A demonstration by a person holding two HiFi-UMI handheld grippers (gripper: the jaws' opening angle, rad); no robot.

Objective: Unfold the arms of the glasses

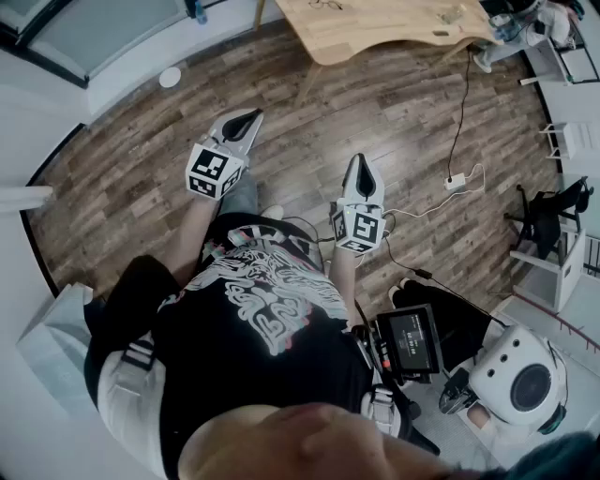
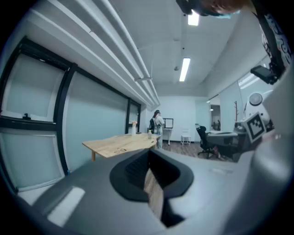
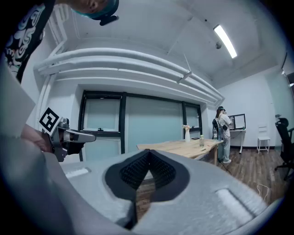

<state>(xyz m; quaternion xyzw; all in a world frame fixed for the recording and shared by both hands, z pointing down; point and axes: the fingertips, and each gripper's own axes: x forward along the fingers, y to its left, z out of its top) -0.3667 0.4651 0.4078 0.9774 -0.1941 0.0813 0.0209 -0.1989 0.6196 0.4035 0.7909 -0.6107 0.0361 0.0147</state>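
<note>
The glasses [image 1: 326, 5] lie on the light wooden table [image 1: 375, 33] at the far top of the head view, too small to tell how their arms stand. In the left gripper view the glasses [image 2: 120, 150] are a small dark outline on the table [image 2: 110, 142]. Both grippers are held in the air over the wood floor, well short of the table. My left gripper [image 1: 249, 119] is shut with nothing in it, and so is my right gripper [image 1: 359, 161]. The left gripper [image 2: 149, 156] and right gripper [image 3: 147, 158] each show tips that meet.
A person [image 2: 157, 121] stands at a desk beyond the table. A vase [image 3: 187, 133] and a bottle [image 3: 201, 140] stand on the table. A cable with a white adapter [image 1: 456, 181] runs over the floor. A black chair [image 1: 548, 211] and a white device [image 1: 520, 375] are at the right.
</note>
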